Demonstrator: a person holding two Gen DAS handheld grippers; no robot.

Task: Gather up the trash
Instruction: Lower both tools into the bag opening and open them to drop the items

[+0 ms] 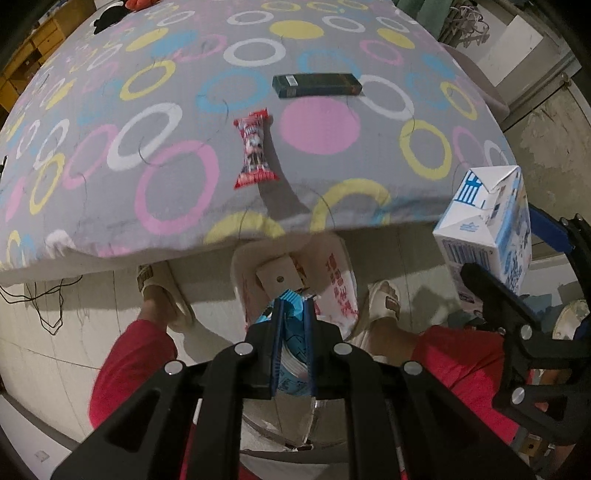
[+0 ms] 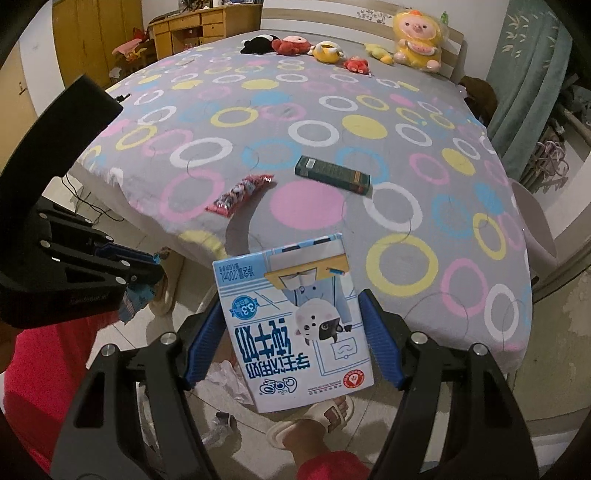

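My left gripper (image 1: 293, 308) is shut on a blue snack wrapper (image 1: 293, 350) and holds it over a white plastic trash bag (image 1: 338, 280) on the floor, in front of the bed. My right gripper (image 2: 291, 321) is shut on a blue and white milk carton (image 2: 295, 325), held in the air off the bed's near edge; the carton also shows in the left wrist view (image 1: 487, 225). A red candy wrapper (image 1: 255, 149) and a dark green box (image 1: 317, 85) lie on the bed; both also show in the right wrist view, the wrapper (image 2: 240, 194) left of the box (image 2: 332, 174).
The bed (image 2: 406, 184) has a grey sheet with coloured rings. Plush toys (image 2: 415, 40) line its far end. Crumpled trash (image 2: 225, 376) lies on the floor. The person's slippered feet (image 1: 166, 295) stand either side of the bag. A wooden desk (image 2: 192, 26) stands far left.
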